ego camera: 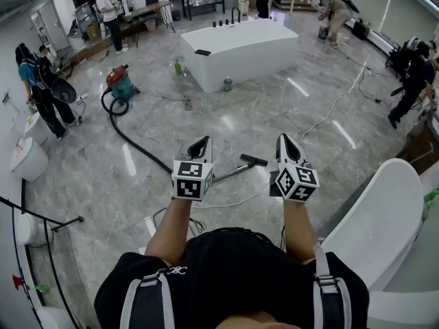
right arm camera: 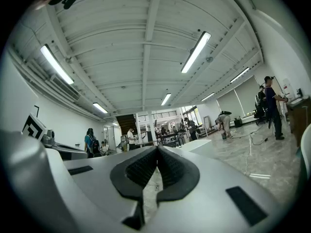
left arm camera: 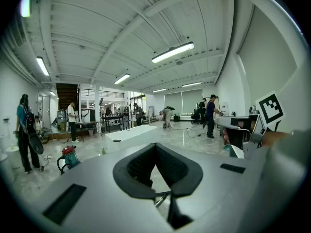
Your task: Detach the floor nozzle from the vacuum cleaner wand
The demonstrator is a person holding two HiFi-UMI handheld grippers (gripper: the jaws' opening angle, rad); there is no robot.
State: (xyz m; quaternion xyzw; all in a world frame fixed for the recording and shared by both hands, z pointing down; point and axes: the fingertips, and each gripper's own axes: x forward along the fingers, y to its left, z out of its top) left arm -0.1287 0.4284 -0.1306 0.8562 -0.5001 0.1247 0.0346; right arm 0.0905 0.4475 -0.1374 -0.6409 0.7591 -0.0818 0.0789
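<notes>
Black floor nozzle (ego camera: 254, 160): on floor, twelve o'clock ahead, joined to wand (ego camera: 230, 173).
Left gripper (ego camera: 204, 142), right gripper (ego camera: 285, 141): fingers closed, empty.
Risk: closed fingers would shove nozzle, not grasp it.

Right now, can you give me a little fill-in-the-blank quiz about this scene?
The left gripper and right gripper both have their jaws ____.
The floor nozzle lies on the ____ ahead of them.
The black hose leads to a vacuum cleaner with a ____ top.
Missing words: shut; floor; red.
</notes>
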